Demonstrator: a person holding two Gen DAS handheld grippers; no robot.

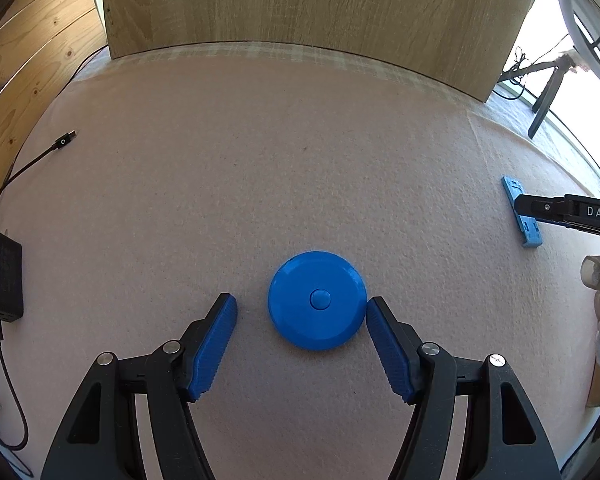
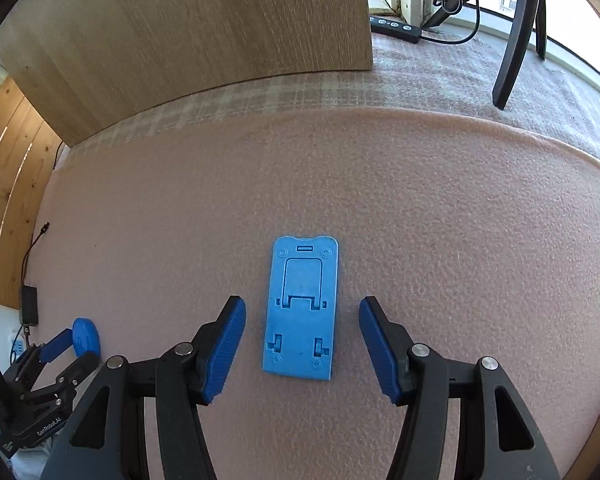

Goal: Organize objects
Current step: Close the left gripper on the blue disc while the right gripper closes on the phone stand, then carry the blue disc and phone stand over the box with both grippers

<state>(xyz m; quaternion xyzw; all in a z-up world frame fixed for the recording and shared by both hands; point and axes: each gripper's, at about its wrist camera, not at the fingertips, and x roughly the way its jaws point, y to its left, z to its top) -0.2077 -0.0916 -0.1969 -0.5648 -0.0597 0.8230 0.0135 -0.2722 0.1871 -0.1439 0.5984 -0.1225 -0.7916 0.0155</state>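
Observation:
A round blue disc with a centre button (image 1: 318, 300) lies flat on the pink mat. My left gripper (image 1: 301, 306) is open around it; the right pad touches or nearly touches its rim, the left pad stands apart. A flat light-blue folding stand (image 2: 300, 308) lies on the mat between the open fingers of my right gripper (image 2: 302, 312), touching neither pad. The stand also shows in the left wrist view (image 1: 521, 210), with the right gripper's black body over it. The disc and left gripper show far left in the right wrist view (image 2: 86, 338).
A wooden board (image 1: 300, 8) stands upright at the mat's far edge. A black power adapter (image 1: 2, 278) with cable and a loose plug end (image 1: 62, 142) lie at the left. A black tripod leg (image 2: 514, 44) and a power strip (image 2: 396, 26) stand at the far right.

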